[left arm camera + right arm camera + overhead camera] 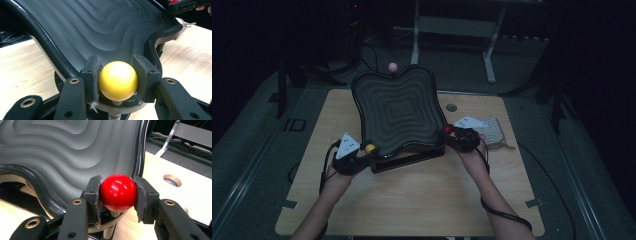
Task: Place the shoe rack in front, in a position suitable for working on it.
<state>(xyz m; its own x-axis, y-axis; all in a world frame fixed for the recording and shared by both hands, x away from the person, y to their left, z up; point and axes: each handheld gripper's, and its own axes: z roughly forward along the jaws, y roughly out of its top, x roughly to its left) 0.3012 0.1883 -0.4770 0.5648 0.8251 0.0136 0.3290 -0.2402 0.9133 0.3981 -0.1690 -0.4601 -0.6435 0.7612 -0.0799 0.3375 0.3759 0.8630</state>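
Both knobs (118,80) upright, tongs-gripped

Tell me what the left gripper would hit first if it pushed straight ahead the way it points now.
The left gripper is clamped on the yellow ball, so pushing on would likely drive ball and jaws into the black ridged tray just beyond, though depth is unclear.

Glossy yellow knob (118,80) and red knob (118,193) on tilted black ridged tray (398,112).

Your elbows cut off by bottom edge; cloth (496,131) partly hidden behind right gripper (457,135); room beyond table too dark.
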